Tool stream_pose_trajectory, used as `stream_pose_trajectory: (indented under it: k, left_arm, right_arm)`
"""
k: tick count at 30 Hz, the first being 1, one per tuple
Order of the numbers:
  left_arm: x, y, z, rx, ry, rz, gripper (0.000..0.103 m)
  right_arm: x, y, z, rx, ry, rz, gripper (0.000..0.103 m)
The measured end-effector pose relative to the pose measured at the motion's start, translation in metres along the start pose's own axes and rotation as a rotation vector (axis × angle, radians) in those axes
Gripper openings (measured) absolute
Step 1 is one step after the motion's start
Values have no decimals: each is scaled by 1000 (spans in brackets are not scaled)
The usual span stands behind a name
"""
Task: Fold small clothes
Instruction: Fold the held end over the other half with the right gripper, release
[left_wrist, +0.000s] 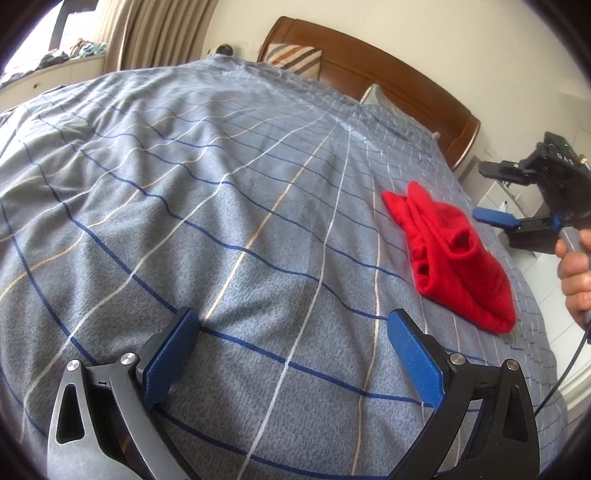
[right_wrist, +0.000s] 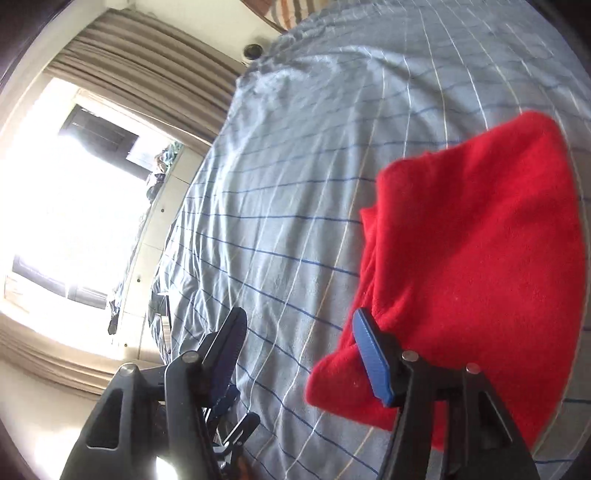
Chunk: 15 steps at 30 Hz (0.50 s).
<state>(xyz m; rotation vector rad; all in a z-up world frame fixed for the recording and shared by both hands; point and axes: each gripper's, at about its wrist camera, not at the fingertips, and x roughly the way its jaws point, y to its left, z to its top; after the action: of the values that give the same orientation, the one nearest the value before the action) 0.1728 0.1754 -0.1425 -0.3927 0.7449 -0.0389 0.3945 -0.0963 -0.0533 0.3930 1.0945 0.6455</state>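
A small red fleece garment (left_wrist: 454, 258) lies folded in a bundle on the grey checked bed cover (left_wrist: 221, 184), toward the bed's right side. My left gripper (left_wrist: 291, 347) is open and empty, low over the cover, left of and nearer than the garment. My right gripper (left_wrist: 491, 194) shows at the right edge in the left wrist view, open, just beyond the garment. In the right wrist view the right gripper (right_wrist: 299, 347) is open and empty, with the red garment (right_wrist: 480, 266) close behind its right finger (right_wrist: 371, 356).
A wooden headboard (left_wrist: 369, 62) and striped pillow (left_wrist: 295, 59) stand at the far end of the bed. A bright window with beige curtains (right_wrist: 147, 99) is on the left. White furniture (left_wrist: 498, 199) stands beside the bed's right edge.
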Motion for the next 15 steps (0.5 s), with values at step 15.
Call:
stream_pose_trajectory:
  k: [15]
  left_arm:
    - [2,-1,-4,23,-5,17,101]
  right_arm:
    - [79,38,-96,-680,46,-494,28]
